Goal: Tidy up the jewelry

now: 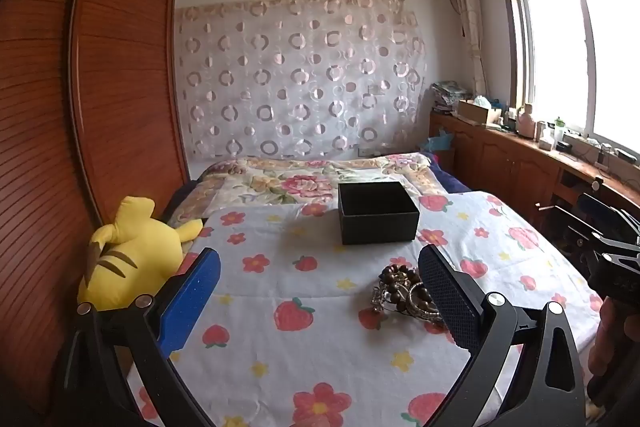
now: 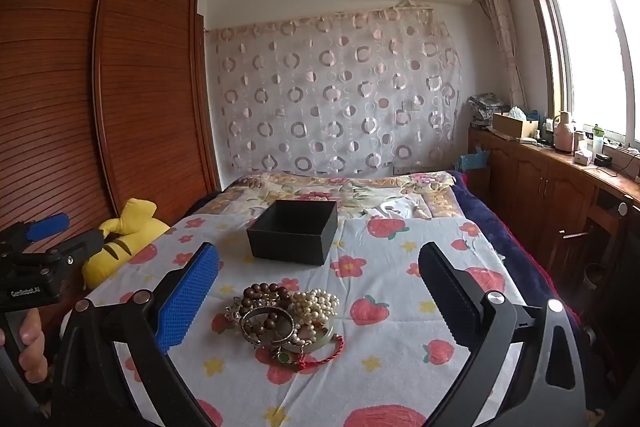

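Observation:
A pile of jewelry (image 2: 286, 319) lies on the flowered bedsheet: brown wooden beads, a pearl string (image 2: 316, 301), metal bangles and a red cord bracelet (image 2: 334, 349). An open, empty black box (image 2: 294, 237) sits farther back on the bed. My right gripper (image 2: 320, 291) is open above the pile, a finger on each side. My left gripper (image 1: 320, 291) is open and empty; the pile (image 1: 400, 287) shows beside its right finger, partly hidden. The box (image 1: 378, 213) is ahead of it.
A yellow plush toy (image 1: 132, 255) lies at the bed's left edge by the wooden wardrobe (image 1: 100, 87). A folded floral quilt (image 1: 304, 179) lies at the head. A wooden cabinet (image 2: 560, 179) with clutter runs along the window on the right.

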Tool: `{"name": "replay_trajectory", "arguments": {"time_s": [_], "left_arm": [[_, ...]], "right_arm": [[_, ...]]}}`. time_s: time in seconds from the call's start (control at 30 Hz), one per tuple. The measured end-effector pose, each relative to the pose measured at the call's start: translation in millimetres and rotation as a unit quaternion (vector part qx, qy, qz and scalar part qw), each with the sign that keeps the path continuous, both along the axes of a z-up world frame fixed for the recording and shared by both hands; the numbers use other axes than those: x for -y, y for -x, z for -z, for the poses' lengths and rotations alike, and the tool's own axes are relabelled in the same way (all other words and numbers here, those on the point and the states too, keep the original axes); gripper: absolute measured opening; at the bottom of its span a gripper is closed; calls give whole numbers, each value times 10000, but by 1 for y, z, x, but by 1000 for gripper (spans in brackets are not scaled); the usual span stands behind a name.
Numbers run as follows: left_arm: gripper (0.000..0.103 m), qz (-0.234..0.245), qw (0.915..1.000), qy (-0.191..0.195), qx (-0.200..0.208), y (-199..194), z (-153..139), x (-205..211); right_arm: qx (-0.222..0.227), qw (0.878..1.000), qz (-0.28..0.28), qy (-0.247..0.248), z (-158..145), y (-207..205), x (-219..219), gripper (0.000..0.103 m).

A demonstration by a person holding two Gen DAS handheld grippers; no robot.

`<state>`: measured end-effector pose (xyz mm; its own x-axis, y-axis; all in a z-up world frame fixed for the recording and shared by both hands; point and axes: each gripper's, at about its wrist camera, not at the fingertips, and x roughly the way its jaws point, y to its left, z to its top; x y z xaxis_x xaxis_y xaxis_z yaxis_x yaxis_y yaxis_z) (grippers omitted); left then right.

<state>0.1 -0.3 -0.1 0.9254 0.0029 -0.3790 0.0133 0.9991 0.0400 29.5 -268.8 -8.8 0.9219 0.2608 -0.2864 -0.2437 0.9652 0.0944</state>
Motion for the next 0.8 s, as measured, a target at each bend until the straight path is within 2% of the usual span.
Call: {"name": "replay_trajectory", "arguments": {"time_s": [0.8], "left_arm": [[96, 3, 10000, 12, 44, 1, 0, 0]], "right_arm": [[17, 10000, -19, 34, 0, 2, -1, 101]]}}
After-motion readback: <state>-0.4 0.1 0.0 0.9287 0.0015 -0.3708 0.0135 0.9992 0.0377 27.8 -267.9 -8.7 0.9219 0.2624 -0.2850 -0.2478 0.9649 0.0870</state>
